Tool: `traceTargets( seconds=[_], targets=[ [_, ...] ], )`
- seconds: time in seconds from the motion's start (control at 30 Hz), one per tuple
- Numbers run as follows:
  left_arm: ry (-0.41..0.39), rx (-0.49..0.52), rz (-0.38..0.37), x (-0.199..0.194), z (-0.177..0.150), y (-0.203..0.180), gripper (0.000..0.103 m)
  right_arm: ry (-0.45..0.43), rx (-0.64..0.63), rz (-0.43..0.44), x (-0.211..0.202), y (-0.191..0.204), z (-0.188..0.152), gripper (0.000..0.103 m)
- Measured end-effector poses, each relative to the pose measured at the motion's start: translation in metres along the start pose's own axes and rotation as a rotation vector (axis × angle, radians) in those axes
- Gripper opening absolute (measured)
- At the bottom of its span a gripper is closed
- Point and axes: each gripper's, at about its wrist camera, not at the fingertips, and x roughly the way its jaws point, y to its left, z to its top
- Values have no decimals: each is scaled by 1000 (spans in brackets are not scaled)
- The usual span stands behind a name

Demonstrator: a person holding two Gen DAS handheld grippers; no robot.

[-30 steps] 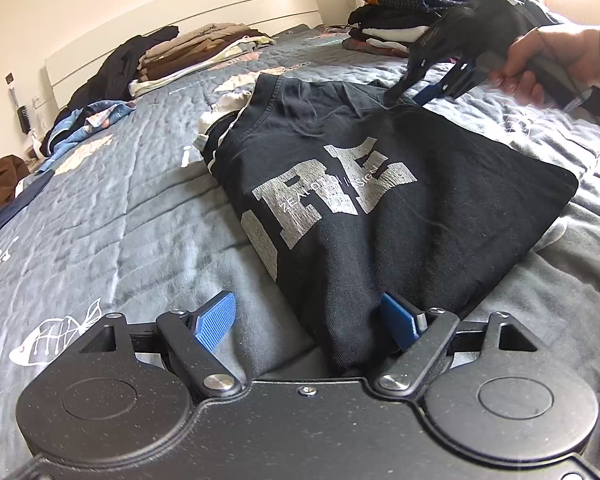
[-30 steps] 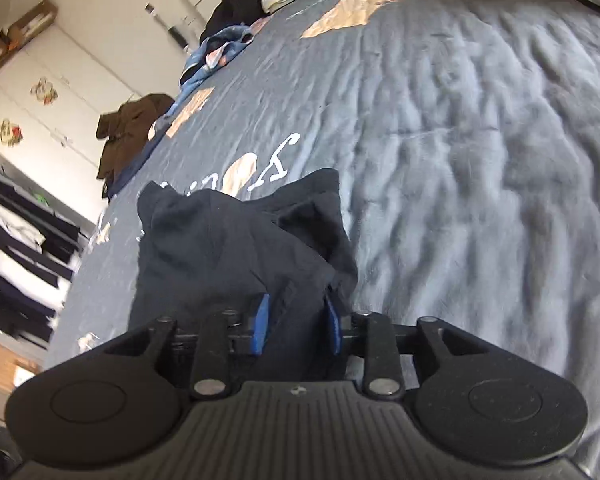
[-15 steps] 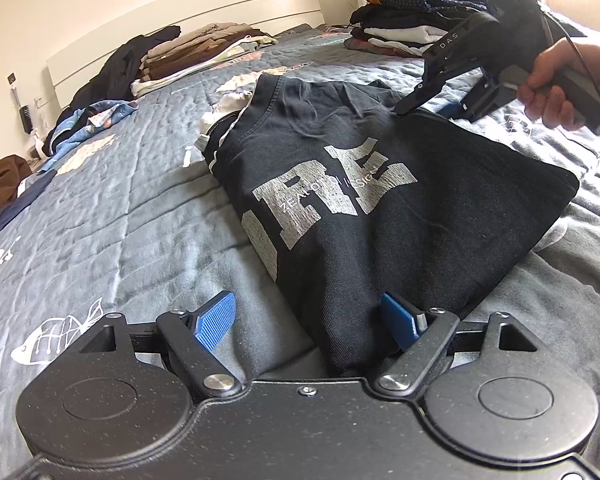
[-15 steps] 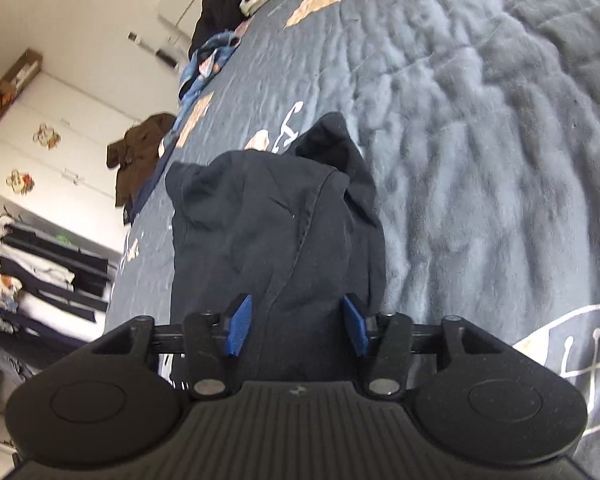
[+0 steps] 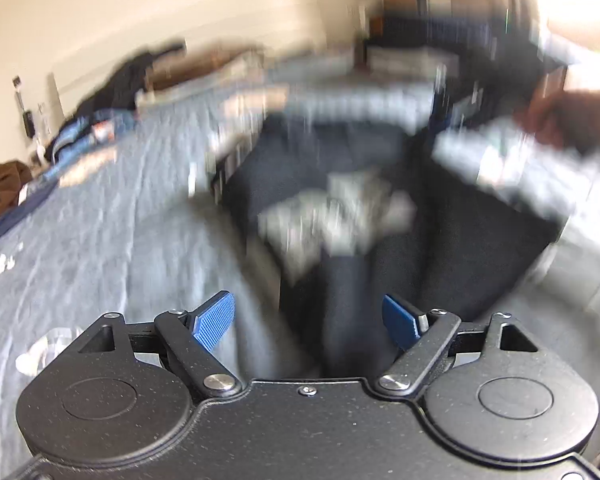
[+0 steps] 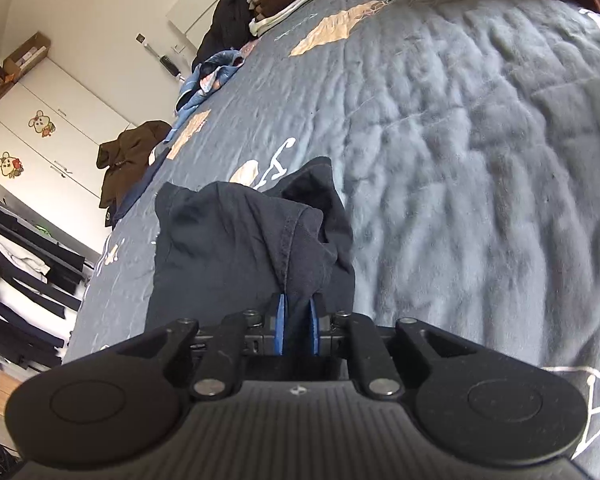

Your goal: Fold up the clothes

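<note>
- While my right gripper (image 6: 297, 329) is closing its jaws, a bunched ridge of the black T-shirt (image 6: 236, 248) sits between the blue pads (image 6: 279, 328), and they look to be pinching the cloth beside a stitched seam.
- My left gripper (image 5: 308, 322) stands wide, pads (image 5: 214, 322) well apart; a dark edge of the T-shirt (image 5: 452, 240) lies in the gap, but neither pad presses on it, so that side holds nothing.
- From the left wrist the view is heavily smeared, yet the shirt reads as a dark slab spread on the grey-blue quilt (image 5: 112, 240), pale lettering showing near its middle.
- From the right wrist the shirt's end humps up off the quilt (image 6: 460, 160) just ahead of my pads, creased and slumping.
- I judge it light and limp: it will sag from any single pinch, and layers may slide over each other rather than move together.
- I would take it by hems or seams, where the cloth is doubled and less likely to slip out.
- Two holds at matching corners should keep an edge straight; my left side has none yet.
- A hand (image 5: 572, 120) shows blurred at the far right of the left view.
- Risk, as I see it: pinching only the top layer and dragging the fold askew.
</note>
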Motion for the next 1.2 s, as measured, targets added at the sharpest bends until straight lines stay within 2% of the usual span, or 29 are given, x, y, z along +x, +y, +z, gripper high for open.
traceTargets(
  seconds=[0.03, 0.13, 0.17, 0.2, 0.3, 0.47, 0.53, 0.57, 0.67, 0.77, 0.83, 0.93, 1.0, 1.03, 1.1, 1.2],
  targets=[
    [-53, -55, -47, -10, 10, 4, 80, -4, -2, 9, -4, 1, 1, 15],
    [-117, -191, -169, -21, 43, 13, 80, -39, -8, 43, -14, 7, 6, 33],
    [-98, -223, -201, -16, 52, 15, 80, -50, -6, 54, -16, 8, 8, 44],
    [-80, -255, -231, -10, 61, 17, 80, -56, -9, 57, -15, 9, 9, 51],
    [-16, -299, -259, 16, 82, 18, 80, -46, -17, 38, -5, 10, 11, 59],
    [50, -393, -324, 53, 89, 29, 80, -39, -4, -31, 18, 1, 9, 57],
    [71, -415, -310, 62, 81, 33, 80, -65, 12, -45, 20, -4, 8, 35],
    [88, -432, -318, 66, 74, 36, 80, -74, 5, -45, 18, -3, 9, 18],
    [166, -460, -340, 78, 57, 42, 80, -115, -56, -58, 11, 6, 13, 17],
    [212, -463, -343, 87, 43, 43, 80, -122, -150, -120, 15, 11, 13, 18],
    [224, -466, -342, 89, 39, 44, 80, -76, -114, -136, 23, 3, 12, 22],
    [224, -479, -343, 88, 38, 47, 80, -76, -60, -117, 9, 5, 18, 27],
    [197, -474, -354, 82, 44, 48, 80, -123, -62, -85, -16, 20, 18, 33],
    [183, -472, -360, 78, 47, 48, 80, -123, -67, -42, -27, 31, 14, 36],
    [185, -478, -368, 77, 49, 49, 80, -65, -108, 44, -38, 55, 1, 47],
    [202, -481, -362, 78, 45, 50, 80, 38, -116, 124, -35, 79, -31, 50]
  ],
)
